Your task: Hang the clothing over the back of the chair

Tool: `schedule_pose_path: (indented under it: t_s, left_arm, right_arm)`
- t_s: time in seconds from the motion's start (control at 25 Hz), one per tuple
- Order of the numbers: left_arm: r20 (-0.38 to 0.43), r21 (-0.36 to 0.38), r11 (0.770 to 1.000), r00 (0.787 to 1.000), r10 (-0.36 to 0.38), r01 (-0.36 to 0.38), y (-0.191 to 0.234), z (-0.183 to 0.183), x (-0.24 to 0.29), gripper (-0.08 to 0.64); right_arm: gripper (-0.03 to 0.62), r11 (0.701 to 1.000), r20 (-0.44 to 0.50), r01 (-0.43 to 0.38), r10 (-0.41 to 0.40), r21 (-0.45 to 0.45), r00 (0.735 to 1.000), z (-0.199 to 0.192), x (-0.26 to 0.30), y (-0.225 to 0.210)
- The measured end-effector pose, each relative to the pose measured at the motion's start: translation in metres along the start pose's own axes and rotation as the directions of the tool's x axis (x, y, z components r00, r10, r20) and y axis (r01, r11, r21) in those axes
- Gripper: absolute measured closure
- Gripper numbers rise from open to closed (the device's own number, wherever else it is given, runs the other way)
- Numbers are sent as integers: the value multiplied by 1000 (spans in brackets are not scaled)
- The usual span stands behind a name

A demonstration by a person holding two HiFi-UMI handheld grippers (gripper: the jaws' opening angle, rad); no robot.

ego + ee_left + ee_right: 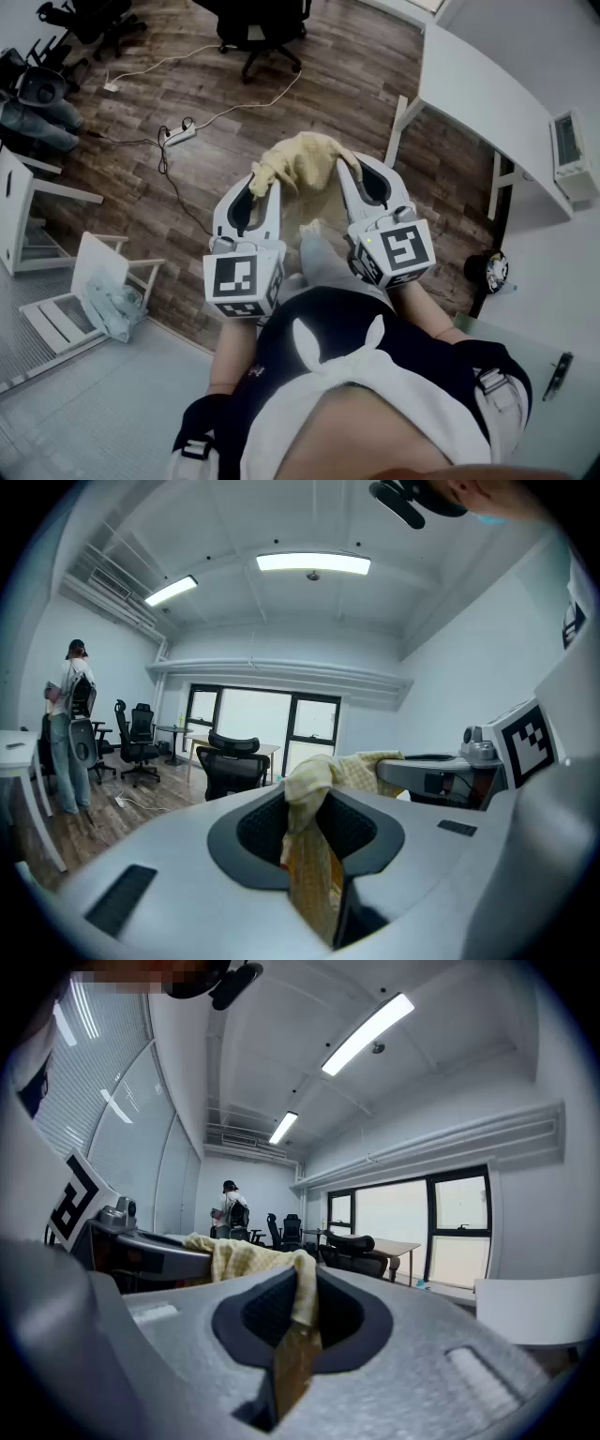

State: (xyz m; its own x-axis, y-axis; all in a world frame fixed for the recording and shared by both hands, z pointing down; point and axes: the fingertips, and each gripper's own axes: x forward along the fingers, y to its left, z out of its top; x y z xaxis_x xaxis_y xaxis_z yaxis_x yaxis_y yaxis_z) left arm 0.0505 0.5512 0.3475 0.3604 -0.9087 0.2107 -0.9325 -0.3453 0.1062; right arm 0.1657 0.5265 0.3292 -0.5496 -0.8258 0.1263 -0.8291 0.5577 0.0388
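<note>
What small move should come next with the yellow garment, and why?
Probably carry it forward toward the black office chair: the left hand-held gripper and the right hand-held gripper are shut on the yellow garment, which hangs above the wooden floor, over no chair back yet.

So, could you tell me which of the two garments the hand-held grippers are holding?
The yellow garment, clamped by the left hand-held gripper and the right hand-held gripper; the pale blue garment lies on the white chair.

A white power strip (178, 135) with its cable lies on the dark wood-plank floor (328, 84); a long white tabletop (483, 98) stands at the right.
</note>
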Motion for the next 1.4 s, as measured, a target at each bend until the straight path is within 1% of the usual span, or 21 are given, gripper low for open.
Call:
schedule_pose_path:
  t_s: [0.12, 0.28, 0.52, 0.72, 0.96, 1.16, 1.24, 1.4]
  left_arm:
    - [0, -10, 1000, 1000, 10, -10, 10, 6, 30, 463]
    - [-7, -17, 999, 999, 32, -32, 30, 14, 71, 463]
    - [11, -1, 999, 999, 47, -47, 50, 31, 134, 463]
    - [15, 1, 998, 997, 70, -70, 64, 43, 178, 463]
    - [26, -1, 996, 996, 85, -85, 68, 52, 222, 463]
    - [28, -10, 995, 995, 99, -98, 66, 55, 250, 463]
    - [20, -9, 995, 995, 102, -102, 65, 53, 258, 463]
    - [5, 0, 995, 995, 100, -100, 65, 55, 268, 463]
  right_arm:
    - [566, 1000, 6, -11, 10, 5, 1000, 2, 29, -20]
    - [566, 1000, -11, 1, -1, 2, 1000, 7, 69, -47]
    - [566, 998, 17, -56, 56, -8, 998, 12, 122, -84]
    - [566, 997, 26, -79, 80, -5, 997, 16, 161, -114]
    - [566, 995, 39, -101, 100, -1, 994, 18, 193, -148]
    - [566, 994, 25, -110, 110, 10, 994, 17, 209, -172]
    - [566, 992, 35, -128, 128, 8, 991, 12, 212, -177]
    - [566, 990, 43, -138, 137, 21, 990, 12, 217, -183]
